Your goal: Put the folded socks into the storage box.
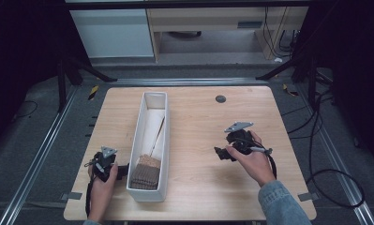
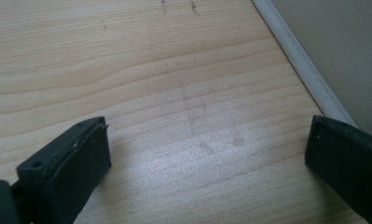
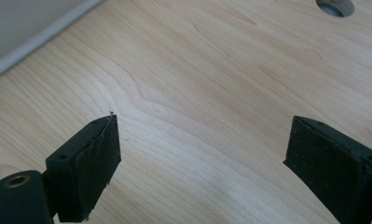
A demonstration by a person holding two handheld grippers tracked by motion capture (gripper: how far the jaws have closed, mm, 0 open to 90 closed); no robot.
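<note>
A long white bin (image 1: 137, 140) lies lengthwise on the wooden tabletop (image 1: 198, 187), running from 12 o'clock toward 6 o'clock, left of the middle. Inside it, at the 6 o'clock end, sits a brown stack of corrugated pieces (image 1: 146, 171), with a thin stick (image 1: 157, 136) leaning along the pale liner above it. The left gripper (image 1: 123, 170) rests on the tabletop at the bin's 9 o'clock side, just beside its wall near the brown stack; in the left gripper view (image 2: 207, 149) its 2 jaws stand wide apart over bare wood with nothing between them, and the bin's white edge (image 2: 295, 60) runs past at 2 o'clock. The right gripper (image 1: 218, 153) is held at the bin's 3 o'clock side, well apart from it; in the right gripper view (image 3: 200, 149) its jaws are likewise spread wide and empty over the wood, with a round cable hole (image 3: 335, 5) at 1 o'clock.
</note>
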